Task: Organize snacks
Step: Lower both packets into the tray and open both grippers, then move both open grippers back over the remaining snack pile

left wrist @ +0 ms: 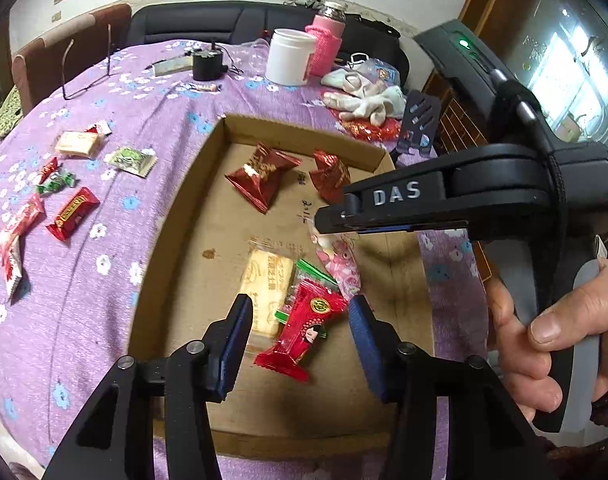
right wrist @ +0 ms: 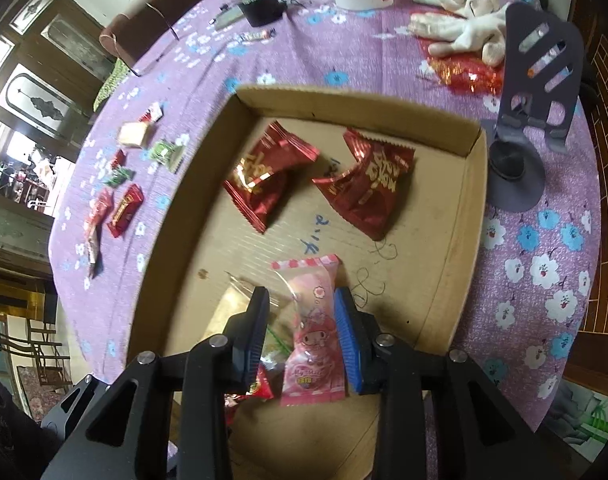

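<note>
Left gripper point(left wrist: 300, 316): jaws apart over the box point(left wrist: 208, 152), nothing clamped. Red candy point(left wrist: 302, 330) lies between the pads, clear of both. Right gripper point(right wrist: 302, 320): jaws part open, pink candy point(right wrist: 313, 332) between the pads. Right pad looks to touch the wrapper, left pad stands clear; can't tell if any real grip remains.

Count, inside box:
- 2 dark red foil packs point(right wrist: 266, 172), ahead of both grippers, side by side, apart.
- 1 pink candy, at right gripper.
- 1 red candy, at left gripper, partly under the right one's left finger in the right view.
- 1 beige biscuit pack point(left wrist: 266, 284), just left of the red candy, overlapped by it.
- 1 green-edged clear wrapper point(left wrist: 313, 272), between biscuit and pink candy; content unclear.

Count, on cloth point(left wrist: 84, 280) left of box: approx. 7 small snacks point(left wrist: 72, 214) — reds, greens, 1 beige. Two at the far end overlap, so count not firm.

Surroundings, far side: white jar point(left wrist: 288, 56), pink-sleeved bottle point(left wrist: 325, 40), black pot point(left wrist: 208, 63), glasses point(left wrist: 86, 68), pale gloves point(left wrist: 363, 96) on red foil. Black slotted stand point(right wrist: 539, 76) ahead-right of right gripper, outside box.

Obstructions: right gripper body and a hand point(left wrist: 551, 328) block the box's right side in left view. Box walls low.
</note>
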Demonstrator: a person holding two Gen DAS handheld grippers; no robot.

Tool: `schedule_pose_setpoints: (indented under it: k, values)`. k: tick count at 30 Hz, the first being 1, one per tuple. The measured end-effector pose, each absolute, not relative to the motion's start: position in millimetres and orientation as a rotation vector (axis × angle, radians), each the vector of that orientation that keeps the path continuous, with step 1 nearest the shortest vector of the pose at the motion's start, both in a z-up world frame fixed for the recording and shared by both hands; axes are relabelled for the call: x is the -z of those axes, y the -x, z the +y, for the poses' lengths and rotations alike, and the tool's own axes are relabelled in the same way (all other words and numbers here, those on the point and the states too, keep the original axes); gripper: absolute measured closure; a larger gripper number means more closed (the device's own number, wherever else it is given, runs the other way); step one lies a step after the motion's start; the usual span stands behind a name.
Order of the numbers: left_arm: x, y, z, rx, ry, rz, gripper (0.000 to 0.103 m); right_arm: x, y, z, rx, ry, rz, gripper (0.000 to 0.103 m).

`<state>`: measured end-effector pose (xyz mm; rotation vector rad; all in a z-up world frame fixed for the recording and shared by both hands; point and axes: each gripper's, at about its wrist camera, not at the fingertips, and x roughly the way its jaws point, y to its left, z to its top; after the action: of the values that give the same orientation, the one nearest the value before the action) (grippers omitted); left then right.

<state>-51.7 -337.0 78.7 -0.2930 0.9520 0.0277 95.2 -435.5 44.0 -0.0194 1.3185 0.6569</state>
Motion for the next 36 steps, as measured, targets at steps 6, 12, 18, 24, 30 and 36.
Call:
schedule_pose_setpoints:
  k: [6, 12, 18, 24, 30, 36]
  values:
    - [-97.7, 65.0, -328.9, -0.055, 0.316, 0.92, 0.05, -57.0, -96.1, -440.3, -0.659, -0.018, 1.293, 0.066]
    - [-118.8, 73.6, -318.8, -0.047, 0.32, 0.887, 0.047, -69.1, -97.5, -442.3, -0.64, -0.067, 1.271, 0.065]
    - [-133.9, 87.8, -296.9, -0.021, 0.306, 0.854, 0.046, -83.9, -82.7, -441.8, -0.6, -0.107, 1.242, 0.062]
    - [-140.1, 116.8, -257.2, -0.033, 0.299, 0.836, 0.046, -94.6, -59.0, -402.0, -0.608, -0.117, 1.238, 0.062]
    - [-149.4, 146.9, -211.5, -0.067, 0.325, 0.79, 0.046, -107.4, -30.7, -347.1, -0.649, -0.087, 1.234, 0.062]
    - [-144.2, 170.3, -167.6, -0.105, 0.409, 0.771, 0.046, -116.6, -4.2, -306.7, -0.693, -0.048, 1.238, 0.058]
